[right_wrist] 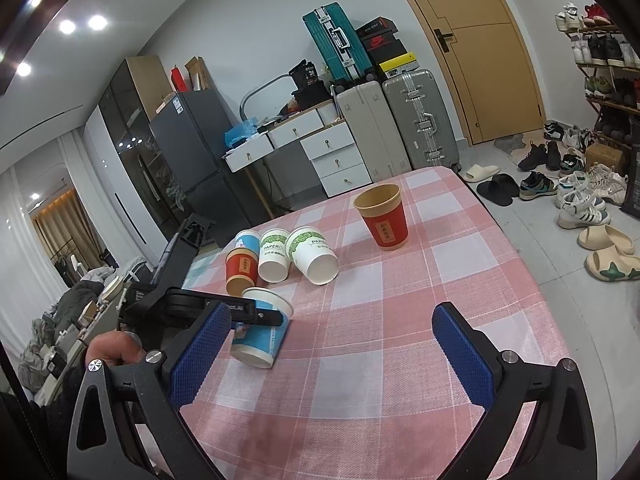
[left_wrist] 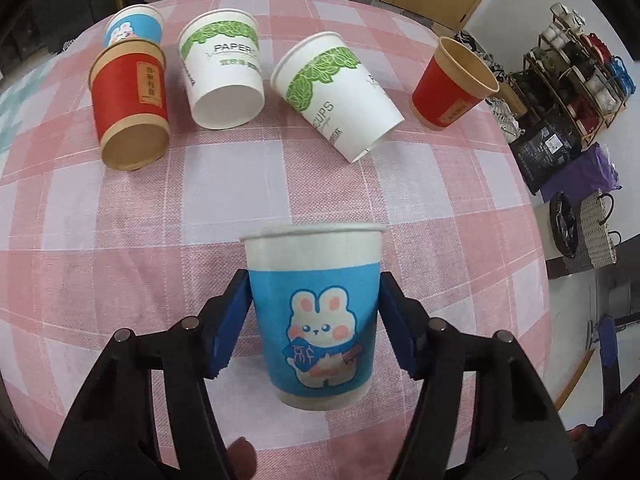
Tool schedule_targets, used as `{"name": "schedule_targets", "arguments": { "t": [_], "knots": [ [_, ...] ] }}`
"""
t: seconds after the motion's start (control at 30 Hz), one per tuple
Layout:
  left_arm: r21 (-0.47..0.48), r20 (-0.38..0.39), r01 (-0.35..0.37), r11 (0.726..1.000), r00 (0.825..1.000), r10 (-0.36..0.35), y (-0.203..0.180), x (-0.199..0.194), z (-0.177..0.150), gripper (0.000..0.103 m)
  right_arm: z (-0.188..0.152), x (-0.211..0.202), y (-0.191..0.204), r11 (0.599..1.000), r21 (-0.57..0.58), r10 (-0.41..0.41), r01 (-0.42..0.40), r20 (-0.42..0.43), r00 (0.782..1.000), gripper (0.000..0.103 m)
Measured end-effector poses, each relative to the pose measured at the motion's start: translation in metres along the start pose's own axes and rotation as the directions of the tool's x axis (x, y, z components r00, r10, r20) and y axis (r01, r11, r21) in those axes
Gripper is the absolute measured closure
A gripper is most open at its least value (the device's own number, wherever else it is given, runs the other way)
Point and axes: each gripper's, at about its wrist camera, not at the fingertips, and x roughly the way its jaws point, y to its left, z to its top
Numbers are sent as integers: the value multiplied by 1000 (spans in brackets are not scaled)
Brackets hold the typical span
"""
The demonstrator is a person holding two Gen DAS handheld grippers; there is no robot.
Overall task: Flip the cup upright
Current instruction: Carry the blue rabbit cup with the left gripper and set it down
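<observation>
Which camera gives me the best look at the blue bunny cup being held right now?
The left wrist view. The blue bunny cup fills the foreground there, rim up, printed side facing the camera, clamped between the left gripper pads. In the right wrist view it is small, tilted and partly hidden behind the left gripper's arm and the right gripper finger.

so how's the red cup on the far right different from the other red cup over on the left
The right red cup stands upright with its open mouth up, alone, apart from the others. The left red cup is upside down, its recessed brown base facing up, packed against the far blue bunny cup and close beside a white cup. Both share the red wall, kraft-brown bands and a small label, and neither is touched by a tool.
</observation>
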Motion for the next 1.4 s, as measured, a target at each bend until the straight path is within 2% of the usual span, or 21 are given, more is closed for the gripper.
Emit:
{"name": "schedule_targets", "arguments": {
  "t": [0.2, 0.33, 0.47, 0.63, 0.8, 0.93, 1.03, 1.2, 1.4],
  "knots": [
    [-10, 17, 33, 999, 999, -33, 10, -32, -14, 42, -1, -7, 20, 1000, -20, 19, -19, 4, 1000, 0],
    [-9, 23, 43, 999, 999, -43, 18, -57, -30, 42, -8, -6, 31, 997, 6, 78, -78, -28, 997, 0],
    [-29, 39, 10, 1000, 999, -9, 41, -90, -55, 42, -19, -3, 43, 994, 18, 105, -104, -66, 992, 0],
    [-75, 44, 13, 997, 999, -10, 73, -118, -97, 42, -29, -3, 59, 994, -5, 107, -108, -102, 989, 0],
    [-125, 19, 38, 991, 999, -36, 91, -119, -138, 42, -35, -2, 69, 995, -21, 98, -102, -135, 986, 0],
    [-160, -4, 53, 986, 999, -54, 99, -107, -158, 42, -38, -2, 75, 994, -40, 93, -100, -146, 985, 0],
    [-195, -3, 59, 979, 998, -61, 103, -97, -165, 42, -39, 0, 76, 994, -40, 92, -99, -153, 984, 0],
    [-179, -23, 75, 981, 996, -81, 97, -79, -165, 42, -40, 2, 78, 994, -49, 86, -95, -160, 983, 0],
    [-147, -29, 48, 988, 998, -53, 91, -75, -161, 39, -40, 6, 81, 994, -58, 80, -91, -169, 982, 0]
  ]
}}
